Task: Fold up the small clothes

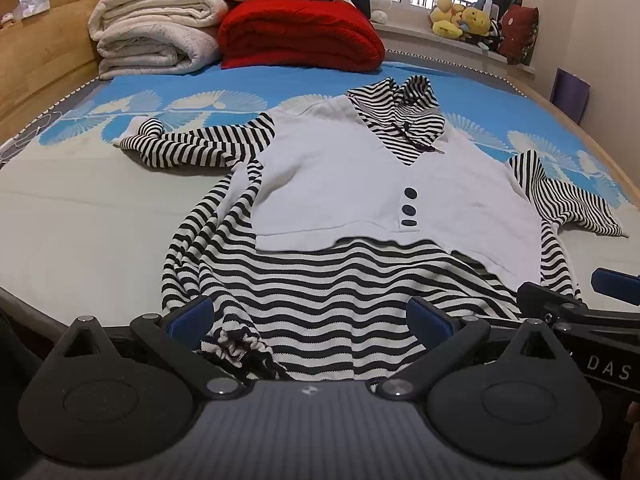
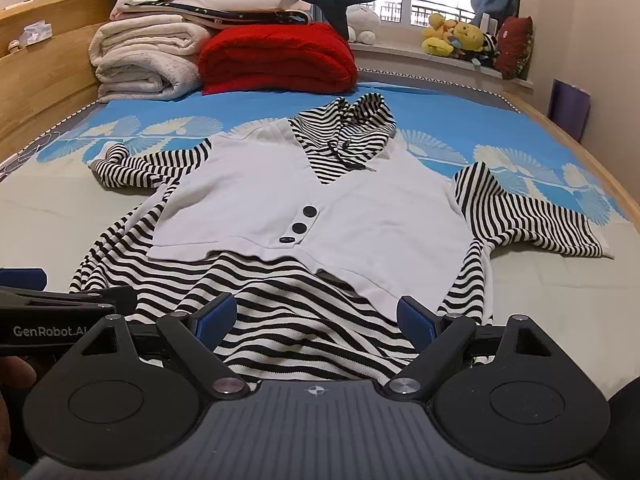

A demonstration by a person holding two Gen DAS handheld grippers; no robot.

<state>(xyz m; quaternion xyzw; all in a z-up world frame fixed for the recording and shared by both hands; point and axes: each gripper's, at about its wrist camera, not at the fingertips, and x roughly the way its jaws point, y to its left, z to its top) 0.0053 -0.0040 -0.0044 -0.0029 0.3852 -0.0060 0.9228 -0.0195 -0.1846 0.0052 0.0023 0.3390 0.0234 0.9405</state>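
A striped hooded garment (image 1: 352, 216) with a white vest panel (image 1: 360, 184) is shown laid face up on the bed (image 1: 80, 216), its hood (image 1: 404, 108) towards the red blanket (image 1: 300, 36) and its striped hem towards both cameras. The left gripper (image 1: 312, 316) and the right gripper (image 2: 316, 316) are held side by side over that hem, tilted downward; both are spread wide and nothing is gripped, though striped cloth lies in the gap between each pair of fingers. Whether the pads touch the cloth cannot be told.

Risks, judged from this layout:
- The hem is rumpled and gathered at the corner by the left gripper, so a single layer may be pinched and the back layer left on the bed, giving a skewed fold.
- The sleeve (image 1: 188, 144) on the side of the folded white quilts (image 1: 152, 36) is twisted and bunched; if folded over as it lies, a lump is likely to be trapped.
- The other sleeve (image 1: 560, 200) is spread outward, so the two sides may fold unevenly.
- With the grippers so near each other, a collision between them is possible.
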